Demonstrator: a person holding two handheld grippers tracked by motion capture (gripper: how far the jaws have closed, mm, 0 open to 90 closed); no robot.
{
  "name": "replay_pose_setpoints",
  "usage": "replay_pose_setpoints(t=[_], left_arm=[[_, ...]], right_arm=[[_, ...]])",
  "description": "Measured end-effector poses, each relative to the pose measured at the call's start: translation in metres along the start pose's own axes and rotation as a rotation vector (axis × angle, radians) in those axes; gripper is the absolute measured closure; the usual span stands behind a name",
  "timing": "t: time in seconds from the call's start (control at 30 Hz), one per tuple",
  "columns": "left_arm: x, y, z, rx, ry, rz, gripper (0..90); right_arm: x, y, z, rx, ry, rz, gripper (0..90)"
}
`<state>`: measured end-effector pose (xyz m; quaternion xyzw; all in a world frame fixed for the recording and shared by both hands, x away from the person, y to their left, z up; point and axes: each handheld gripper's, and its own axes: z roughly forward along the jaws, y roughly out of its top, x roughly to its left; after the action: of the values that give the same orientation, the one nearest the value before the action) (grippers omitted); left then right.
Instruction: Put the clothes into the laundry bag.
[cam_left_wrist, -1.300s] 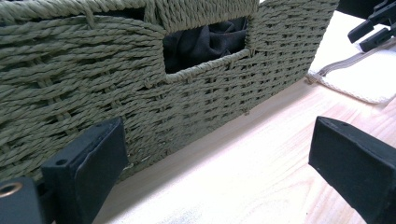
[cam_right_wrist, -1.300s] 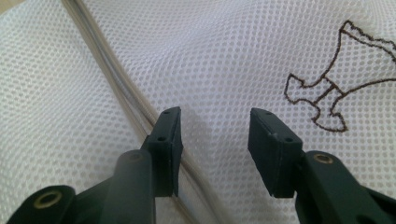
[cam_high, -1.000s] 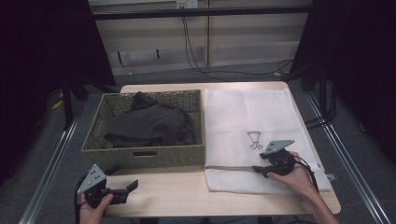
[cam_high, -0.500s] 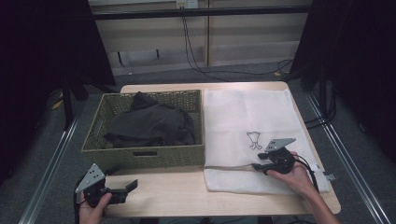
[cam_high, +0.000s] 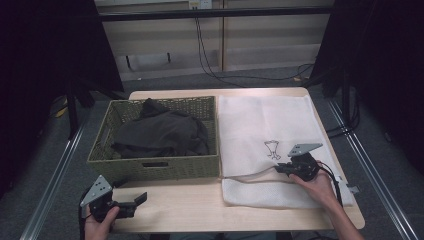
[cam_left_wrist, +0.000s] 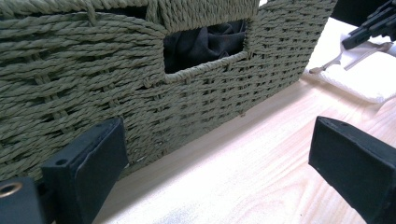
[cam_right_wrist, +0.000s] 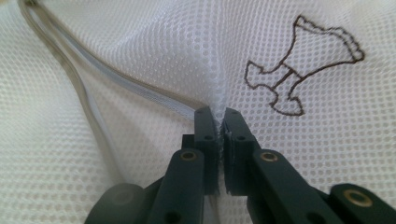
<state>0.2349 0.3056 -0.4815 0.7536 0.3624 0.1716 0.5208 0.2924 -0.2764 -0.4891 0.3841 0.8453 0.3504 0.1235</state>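
My right gripper (cam_right_wrist: 219, 126) pinches a fold of the white mesh laundry bag (cam_high: 260, 125) beside its zipper (cam_right_wrist: 84, 88), my left gripper (cam_high: 131, 202) waits wide open on the bench (cam_high: 190, 205), and the dark clothes (cam_high: 160, 132) remain in the wicker basket (cam_high: 155, 167), so loading seems unstarted.

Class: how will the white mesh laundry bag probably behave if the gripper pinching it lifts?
The white mesh laundry bag looks floppy: it puckers where the right hand-held gripper pinches it. Thin open netting suggests lightness. It would probably drape and drag rather than lift flat.
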Motion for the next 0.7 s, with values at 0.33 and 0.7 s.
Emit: replay_pose_setpoints(t=[0.33, 0.7], left_arm=[[-0.001, 0.0, 0.001, 0.0, -0.002, 0.006, 4.3], [-0.001, 0.001, -0.002, -0.002, 0.018, 0.027, 4.3]], right_arm=[[-0.002, 0.006, -0.016, -0.084, 0.012, 0.026, 88.3], [-0.003, 0.011, -0.03, -0.178, 0.022, 0.067, 88.4]])
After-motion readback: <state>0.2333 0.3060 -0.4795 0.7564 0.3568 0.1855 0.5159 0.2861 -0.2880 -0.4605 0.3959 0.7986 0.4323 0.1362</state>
